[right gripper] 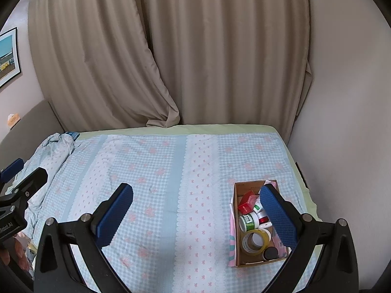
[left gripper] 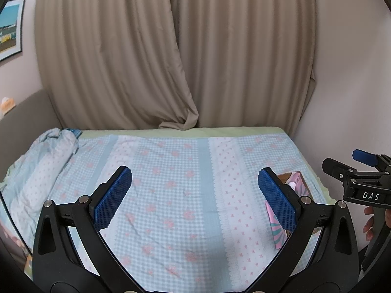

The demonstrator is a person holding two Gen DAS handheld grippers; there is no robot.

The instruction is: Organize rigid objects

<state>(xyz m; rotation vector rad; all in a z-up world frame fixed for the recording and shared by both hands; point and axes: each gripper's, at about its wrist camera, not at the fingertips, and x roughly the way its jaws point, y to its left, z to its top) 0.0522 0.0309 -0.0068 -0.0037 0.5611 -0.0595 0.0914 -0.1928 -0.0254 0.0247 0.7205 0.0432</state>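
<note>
Both grippers hover over the bed, jaws spread wide, nothing between the pads. In the right wrist view, far left edge, the left gripper (right gripper: 14,178) pokes in over the rumpled blanket (right gripper: 52,151); frame centre is bare checked bedsheet (right gripper: 171,195); the right gripper (right gripper: 195,216) frames the lower half, released and empty, its right pad overlapping the cardboard box (right gripper: 238,232) at lower right. The box already holds a red carton (right gripper: 246,201), a green-label jar (right gripper: 248,221), a tape roll (right gripper: 254,241), a dark cap (right gripper: 270,253) and more, partly hidden behind the pad. No loose item shows on the sheet, so sorting looks close to done (or the next piece is out of frame). The box's long axis runs from bottom of frame toward the curtain (right gripper: 171,48), mouth up, tape roll lying flat with hole upward. In the left wrist view the left gripper (left gripper: 195,193) is likewise released; the box (left gripper: 297,183) peeks out at right behind its pad, with the right gripper (left gripper: 361,168) at the right edge. To do the next step well: come straight down over the box, keep the pad clear of the near wall, drop low.
</note>
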